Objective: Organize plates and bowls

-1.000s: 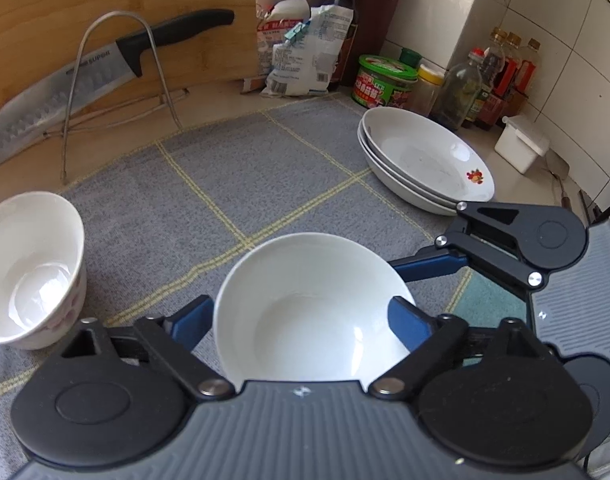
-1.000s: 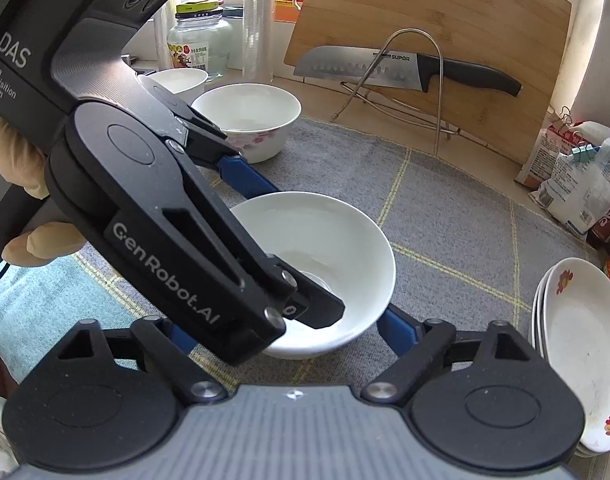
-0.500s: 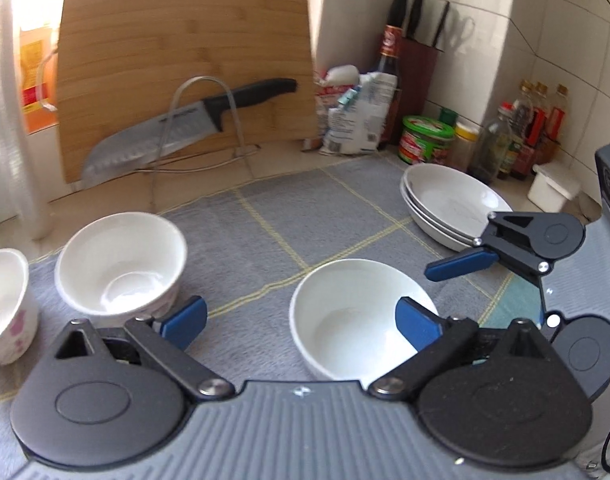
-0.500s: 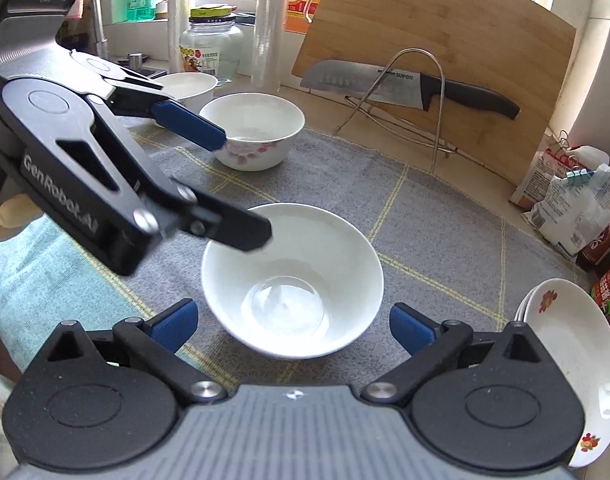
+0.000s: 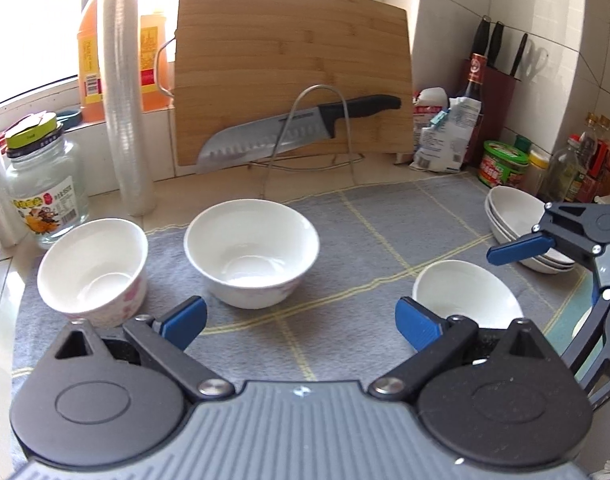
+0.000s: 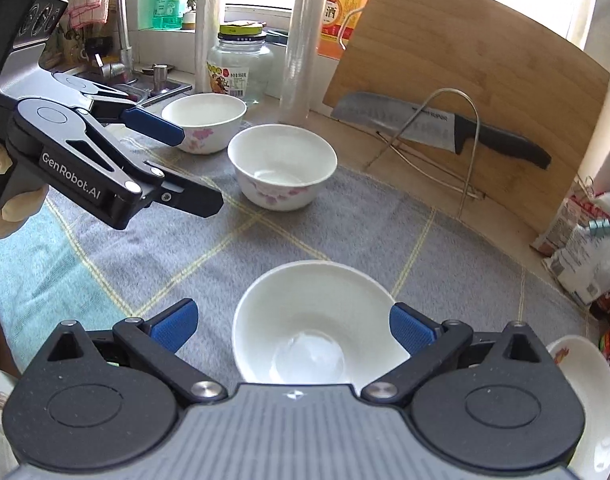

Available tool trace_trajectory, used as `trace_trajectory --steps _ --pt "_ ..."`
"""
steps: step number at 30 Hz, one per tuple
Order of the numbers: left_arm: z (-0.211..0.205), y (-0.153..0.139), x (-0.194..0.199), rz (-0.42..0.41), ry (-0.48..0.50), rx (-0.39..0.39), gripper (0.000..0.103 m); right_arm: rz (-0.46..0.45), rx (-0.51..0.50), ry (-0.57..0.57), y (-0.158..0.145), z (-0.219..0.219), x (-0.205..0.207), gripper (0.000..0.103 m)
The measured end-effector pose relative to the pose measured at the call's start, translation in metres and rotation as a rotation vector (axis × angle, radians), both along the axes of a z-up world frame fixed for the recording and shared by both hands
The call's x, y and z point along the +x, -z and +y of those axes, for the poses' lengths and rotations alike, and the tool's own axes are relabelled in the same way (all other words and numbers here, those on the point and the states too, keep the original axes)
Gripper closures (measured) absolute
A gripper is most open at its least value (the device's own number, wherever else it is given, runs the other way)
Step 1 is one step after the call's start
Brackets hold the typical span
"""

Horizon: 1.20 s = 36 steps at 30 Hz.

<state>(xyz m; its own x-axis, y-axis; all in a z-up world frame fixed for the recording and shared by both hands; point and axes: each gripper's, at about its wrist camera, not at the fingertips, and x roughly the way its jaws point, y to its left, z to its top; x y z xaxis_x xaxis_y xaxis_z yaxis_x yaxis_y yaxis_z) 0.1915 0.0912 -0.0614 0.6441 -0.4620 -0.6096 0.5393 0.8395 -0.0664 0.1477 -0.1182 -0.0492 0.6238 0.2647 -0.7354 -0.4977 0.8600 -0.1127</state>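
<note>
**Both tongs stood apart over a mat of bowls**

The left tongs (image 5: 301, 320) stood wide apart with nothing between their blue pads, hanging over the grey checked mat (image 5: 369, 232) that covered the surface. Ahead of them sat a flowered bowl (image 5: 252, 252) on the mat, and to its left a second flowered bowl (image 5: 94, 270), near the mat's edge. Both stood upright and looked empty.

The right tongs (image 6: 292, 326) were also spread wide. A plain white bowl (image 6: 317, 320) sat on the mat between their pads; the right pad lay just beside its rim, and whether it touched could not be told, while the left pad stood clear of it. In the left wrist view the same bowl showed low on the right, just past the left tongs' right pad.

A stack of shallow white plates (image 5: 513, 216) rested at the right end of the mat, partly behind the right tongs.

Behind the mat a wooden cutting board (image 5: 293, 76) leaned against the wall, with a knife (image 5: 297, 134) propped in a wire rack (image 5: 317, 136) before it. A glass jar (image 5: 41, 184) with a yellow-green lid stood at the back left. A gloved hand (image 6: 9, 208) gripped the left tongs' handle.
</note>
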Motion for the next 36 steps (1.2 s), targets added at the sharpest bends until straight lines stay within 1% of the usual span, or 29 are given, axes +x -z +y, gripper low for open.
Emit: trace_trajectory --steps 5,12,23,26,31,36 --pt "0.012 -0.002 0.024 -0.002 0.005 0.010 0.003 -0.017 -0.006 -0.016 -0.003 0.015 0.018 0.000" --pt "0.015 -0.007 0.062 -0.019 0.040 0.045 0.003 -0.027 -0.033 -0.058 -0.003 0.031 0.049 0.000" --pt "0.003 0.004 0.122 0.039 0.108 0.076 0.003 0.014 -0.030 -0.075 0.012 0.045 0.099 0.000" --pt "-0.002 0.008 0.132 0.053 0.128 0.096 0.003 0.033 -0.027 -0.074 0.018 0.048 0.110 0.000" --pt "-0.007 0.013 0.137 0.069 0.166 0.117 0.003 0.071 -0.017 -0.080 0.025 0.054 0.123 0.000" --pt "-0.012 0.016 0.141 0.099 0.197 0.124 0.007 0.094 -0.014 -0.090 0.032 0.061 0.133 0.001"
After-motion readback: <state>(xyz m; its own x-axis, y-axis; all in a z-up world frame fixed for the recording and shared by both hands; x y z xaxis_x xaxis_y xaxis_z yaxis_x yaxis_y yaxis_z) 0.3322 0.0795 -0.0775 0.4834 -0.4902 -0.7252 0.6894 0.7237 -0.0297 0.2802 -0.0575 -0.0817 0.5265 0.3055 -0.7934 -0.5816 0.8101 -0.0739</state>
